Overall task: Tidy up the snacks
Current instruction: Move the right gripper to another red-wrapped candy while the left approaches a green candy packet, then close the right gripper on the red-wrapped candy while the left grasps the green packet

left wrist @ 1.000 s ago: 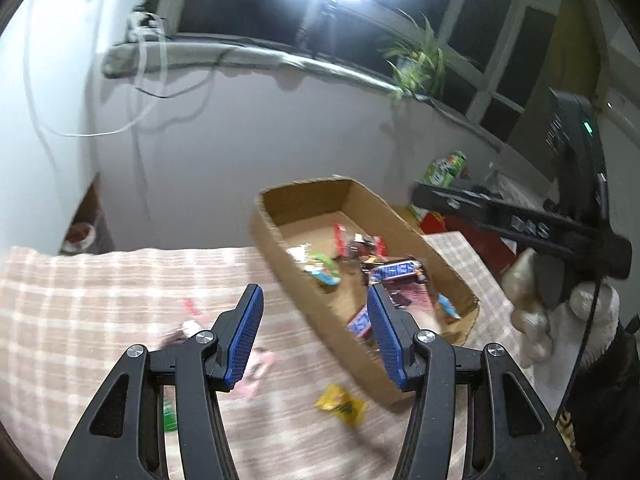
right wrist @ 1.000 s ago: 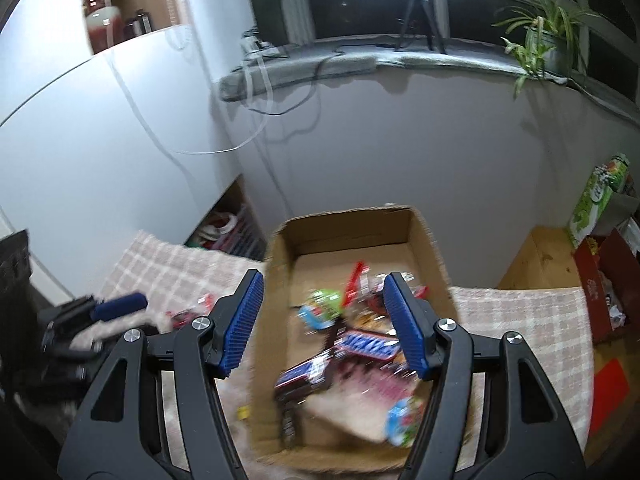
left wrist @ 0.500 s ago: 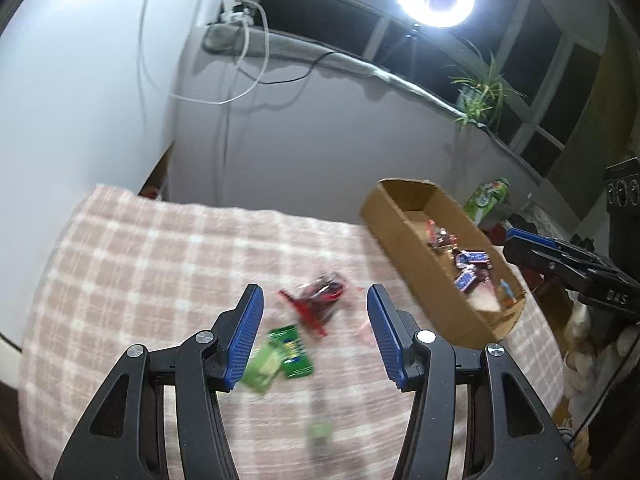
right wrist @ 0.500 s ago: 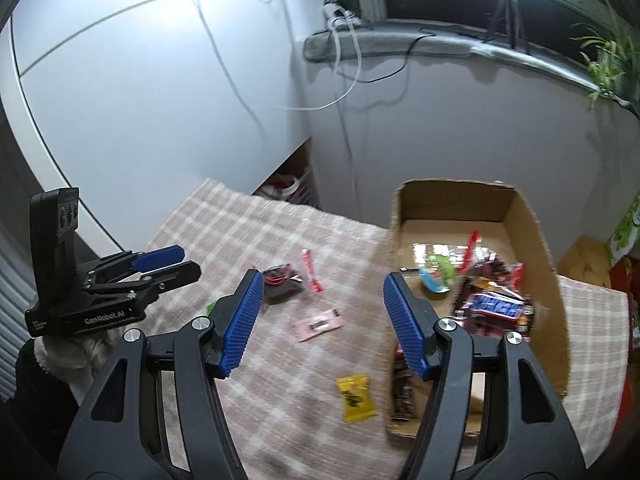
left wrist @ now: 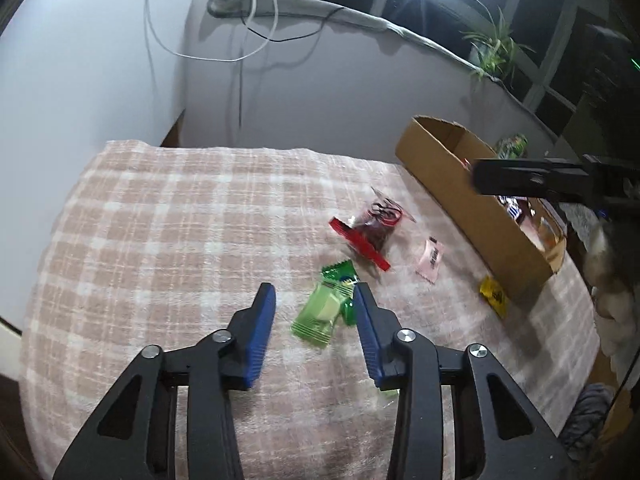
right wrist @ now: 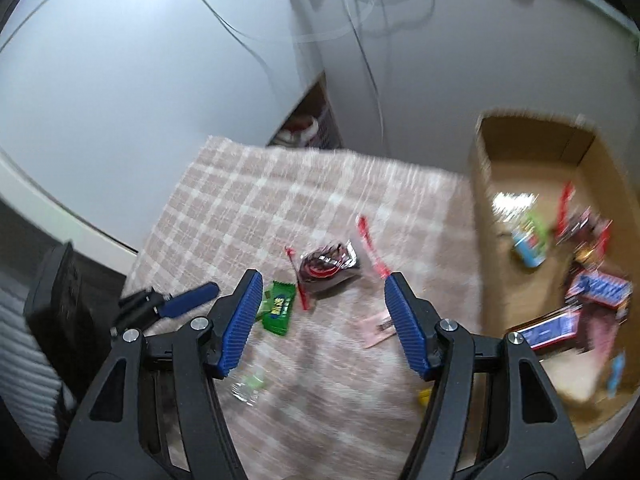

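a: left wrist view, how far along?

b: partway. cardboard box [left wrist: 472, 196] at far right holds several snacks; the green packets [left wrist: 326, 306], red bag [left wrist: 374, 226], pink sachet [left wrist: 430, 258] and yellow candy [left wrist: 494, 300] lie on the plaid cloth [left wrist: 180, 220].

a: grippers?

b: left gripper [left wrist: 314, 304] and right gripper [right wrist: 322, 294] both spread, empty.

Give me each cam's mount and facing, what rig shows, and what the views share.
Left wrist: on the left claw, looking down along its open fingers at green snack packets on the checked cloth; the right claw shows over the cardboard box.
Right wrist: on the right claw, open, facing cloth and box; the left claw shows at left.
Shared: red-edged packet, pink packet, green packets, box, cloth.
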Demonstrator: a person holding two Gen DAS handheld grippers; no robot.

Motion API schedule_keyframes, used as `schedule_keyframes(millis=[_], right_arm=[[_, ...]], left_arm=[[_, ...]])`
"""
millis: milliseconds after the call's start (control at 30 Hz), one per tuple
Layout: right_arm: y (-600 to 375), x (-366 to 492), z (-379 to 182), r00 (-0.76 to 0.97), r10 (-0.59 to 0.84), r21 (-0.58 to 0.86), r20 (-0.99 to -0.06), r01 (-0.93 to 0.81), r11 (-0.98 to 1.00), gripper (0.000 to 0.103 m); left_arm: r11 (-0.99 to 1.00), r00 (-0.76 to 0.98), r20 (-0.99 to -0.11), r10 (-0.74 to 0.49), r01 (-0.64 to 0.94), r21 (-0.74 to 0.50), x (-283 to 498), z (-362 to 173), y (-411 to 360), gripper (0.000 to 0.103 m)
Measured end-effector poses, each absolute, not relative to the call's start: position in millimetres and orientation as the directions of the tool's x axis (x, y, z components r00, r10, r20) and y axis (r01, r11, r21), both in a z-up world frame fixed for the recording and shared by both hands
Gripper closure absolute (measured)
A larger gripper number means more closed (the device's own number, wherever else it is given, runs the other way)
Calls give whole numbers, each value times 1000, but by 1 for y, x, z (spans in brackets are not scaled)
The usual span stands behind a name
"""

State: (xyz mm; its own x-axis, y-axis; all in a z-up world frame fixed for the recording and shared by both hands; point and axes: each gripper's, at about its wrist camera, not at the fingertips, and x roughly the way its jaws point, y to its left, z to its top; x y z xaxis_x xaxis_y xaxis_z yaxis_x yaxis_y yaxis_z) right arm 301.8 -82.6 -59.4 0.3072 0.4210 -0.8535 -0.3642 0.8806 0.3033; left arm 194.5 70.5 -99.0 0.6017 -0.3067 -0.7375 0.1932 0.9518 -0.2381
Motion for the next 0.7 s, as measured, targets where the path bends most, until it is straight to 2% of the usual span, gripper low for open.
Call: schedule_keyframes(millis=[400, 700], right_arm=[[-75, 338, -110, 189, 451, 428, -873, -151, 891, 37], [-64, 355, -124, 197, 392, 367, -899, -153, 918, 37]], left_arm=[[942, 547, -773, -322, 270, -202, 202, -111, 54, 66], [945, 537, -787, -303, 277, -175, 209, -119, 48, 66]])
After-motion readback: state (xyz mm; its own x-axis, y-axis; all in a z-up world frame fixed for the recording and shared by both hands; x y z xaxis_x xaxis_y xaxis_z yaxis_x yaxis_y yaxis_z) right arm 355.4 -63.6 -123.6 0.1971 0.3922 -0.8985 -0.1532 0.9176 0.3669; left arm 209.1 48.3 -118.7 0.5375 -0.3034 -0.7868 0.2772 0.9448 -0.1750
